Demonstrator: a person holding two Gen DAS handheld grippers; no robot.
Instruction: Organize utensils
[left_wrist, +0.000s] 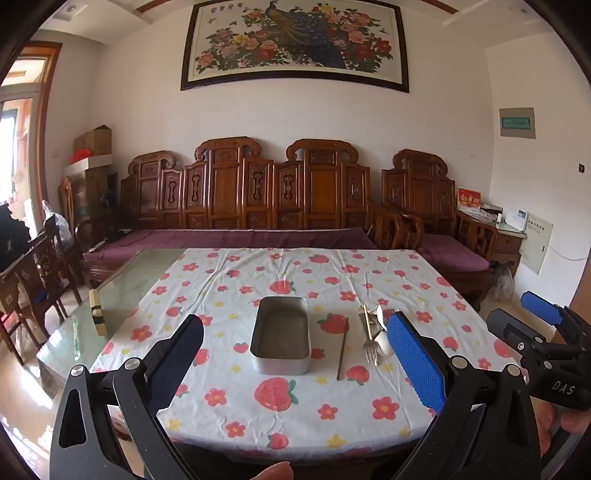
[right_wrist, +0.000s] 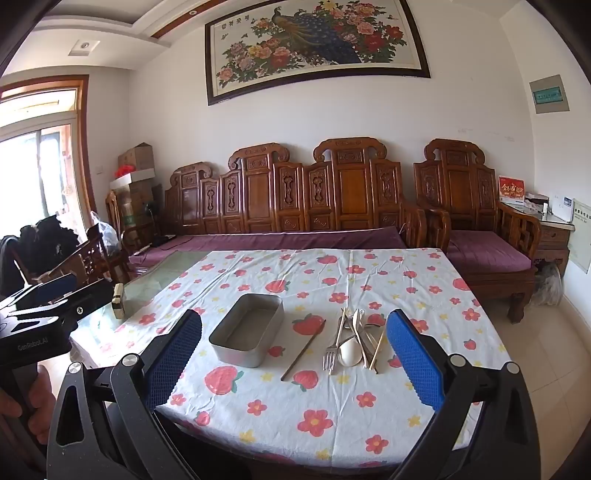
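An empty metal tin (left_wrist: 280, 334) (right_wrist: 247, 339) sits mid-table on the flowered cloth. One brown chopstick (left_wrist: 342, 349) (right_wrist: 303, 350) lies just right of it. Further right lies a pile of utensils (right_wrist: 354, 341): a fork (right_wrist: 331, 354), a white spoon (right_wrist: 351, 353), metal pieces and a chopstick; in the left wrist view the pile (left_wrist: 373, 334) is partly hidden by my finger. My left gripper (left_wrist: 295, 354) is open and empty, above the table's near edge facing the tin. My right gripper (right_wrist: 295, 358) is open and empty, facing the chopstick and pile; it also shows in the left wrist view (left_wrist: 543, 325).
The flowered cloth (right_wrist: 332, 406) covers most of a glass table (left_wrist: 122, 288). A small wooden block (left_wrist: 96, 312) (right_wrist: 119, 300) stands on the bare glass at left. A carved wooden sofa (left_wrist: 240, 206) runs behind the table, with chairs at far left.
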